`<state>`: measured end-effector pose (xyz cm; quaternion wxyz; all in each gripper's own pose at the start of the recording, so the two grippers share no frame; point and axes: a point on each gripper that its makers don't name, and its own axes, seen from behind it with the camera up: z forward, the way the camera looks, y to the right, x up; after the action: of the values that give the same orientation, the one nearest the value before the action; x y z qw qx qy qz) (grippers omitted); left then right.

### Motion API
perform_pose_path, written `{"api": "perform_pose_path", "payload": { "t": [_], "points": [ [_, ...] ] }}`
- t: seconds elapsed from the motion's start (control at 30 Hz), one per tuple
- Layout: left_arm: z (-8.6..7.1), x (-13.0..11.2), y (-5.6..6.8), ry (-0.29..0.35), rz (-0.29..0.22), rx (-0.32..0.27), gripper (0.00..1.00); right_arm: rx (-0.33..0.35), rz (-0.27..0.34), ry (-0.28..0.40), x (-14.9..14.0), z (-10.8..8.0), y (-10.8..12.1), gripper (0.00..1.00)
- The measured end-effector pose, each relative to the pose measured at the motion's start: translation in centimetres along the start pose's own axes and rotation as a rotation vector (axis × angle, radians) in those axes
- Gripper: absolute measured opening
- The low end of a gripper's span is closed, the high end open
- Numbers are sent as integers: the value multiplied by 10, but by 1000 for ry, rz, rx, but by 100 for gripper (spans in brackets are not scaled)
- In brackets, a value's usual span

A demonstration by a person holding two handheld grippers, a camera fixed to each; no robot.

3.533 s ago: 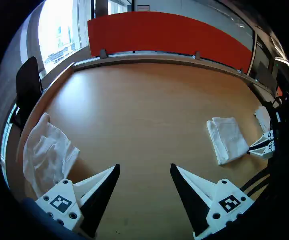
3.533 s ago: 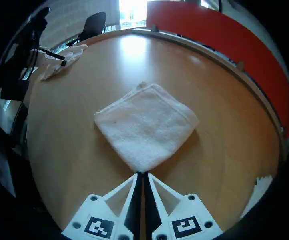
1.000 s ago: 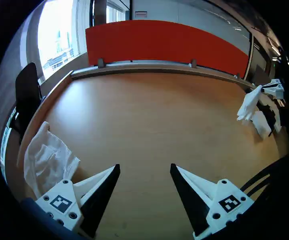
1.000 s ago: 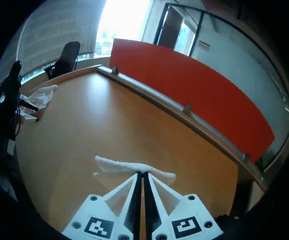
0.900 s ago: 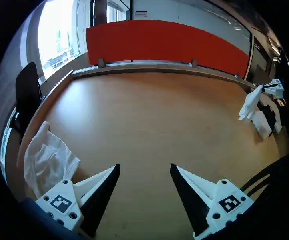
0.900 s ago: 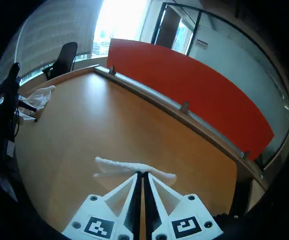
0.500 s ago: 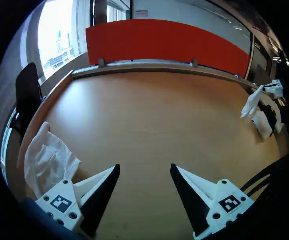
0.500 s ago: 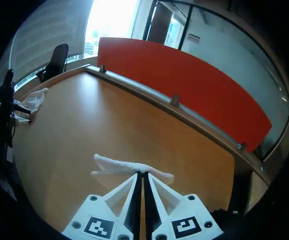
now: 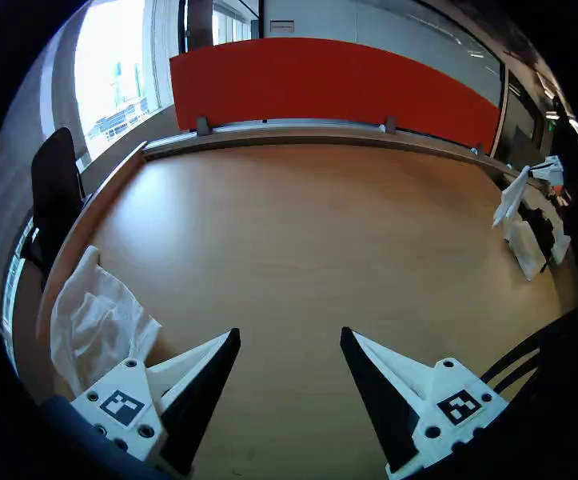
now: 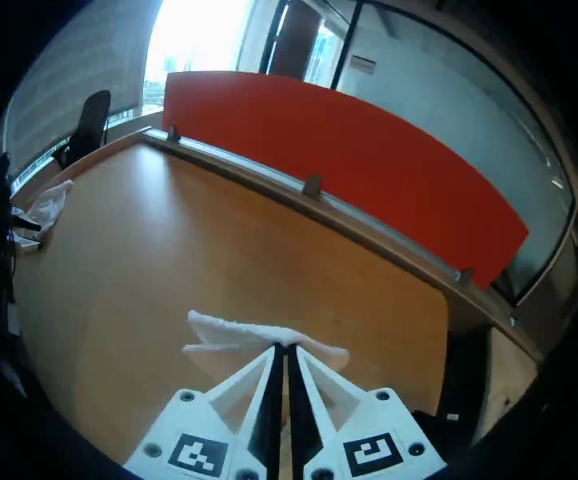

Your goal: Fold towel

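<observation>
Two fingers of the right gripper (image 10: 287, 360) were pressed together on the folded towel (image 10: 261, 334), pinching one edge so it hung clear of the table (image 10: 169, 256), probably for carrying to the finished pile (image 9: 524, 250) at three o'clock of the left gripper (image 9: 289, 364). That left gripper hovered low and level, fingers spread and empty, a crumpled towel (image 9: 97, 308) at its nine o'clock.

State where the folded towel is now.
In the right gripper view, the folded towel is pinched between the shut right tongs, held above the wooden table; the left gripper view shows it far right.
</observation>
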<state>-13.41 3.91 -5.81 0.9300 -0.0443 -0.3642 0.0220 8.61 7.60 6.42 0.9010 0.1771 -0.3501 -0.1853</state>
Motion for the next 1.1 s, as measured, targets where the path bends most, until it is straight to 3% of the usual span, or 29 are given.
{"api": "perform_pose_path", "payload": {
  "t": [0.7,1.1],
  "points": [
    [1,1,8,-3,9,3,93,-80,23,-53,-18,-8,69,3],
    [1,4,12,-3,19,-2,93,-102,49,-63,-28,-15,85,3]
  ]
}}
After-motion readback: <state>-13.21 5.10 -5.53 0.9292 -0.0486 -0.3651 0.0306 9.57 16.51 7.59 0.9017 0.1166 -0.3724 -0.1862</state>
